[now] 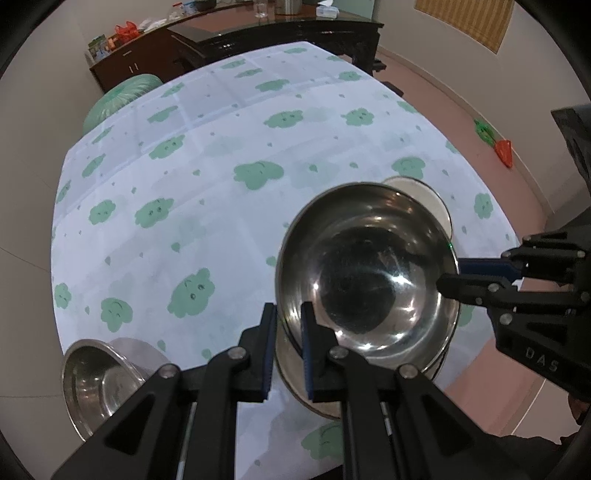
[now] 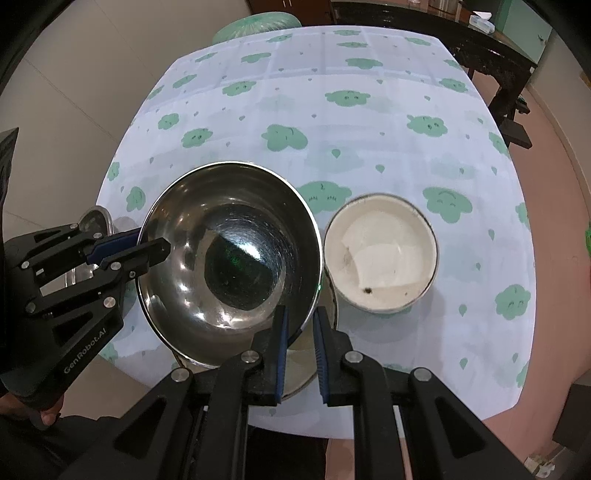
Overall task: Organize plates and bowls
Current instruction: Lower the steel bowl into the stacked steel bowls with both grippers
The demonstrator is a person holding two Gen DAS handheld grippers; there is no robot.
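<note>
A large steel bowl [image 1: 369,273] [image 2: 229,258] is held between both grippers, above a steel plate [image 1: 295,380] [image 2: 299,365] on the table. My left gripper [image 1: 288,314] [image 2: 153,245] is shut on the bowl's left rim, one finger inside and one outside. My right gripper [image 2: 299,317] [image 1: 452,273] is shut on the bowl's right rim the same way. A white-lined bowl [image 2: 380,254] [image 1: 424,192] sits on the table just right of the steel bowl. A smaller steel bowl [image 1: 99,384] [image 2: 94,221] sits at the table's near left.
The round table has a white cloth with green clouds [image 1: 221,184] [image 2: 332,110]. A green stool [image 1: 122,96] stands behind it, and a dark sideboard [image 1: 280,33] with clutter farther back. The table edge lies close under both grippers.
</note>
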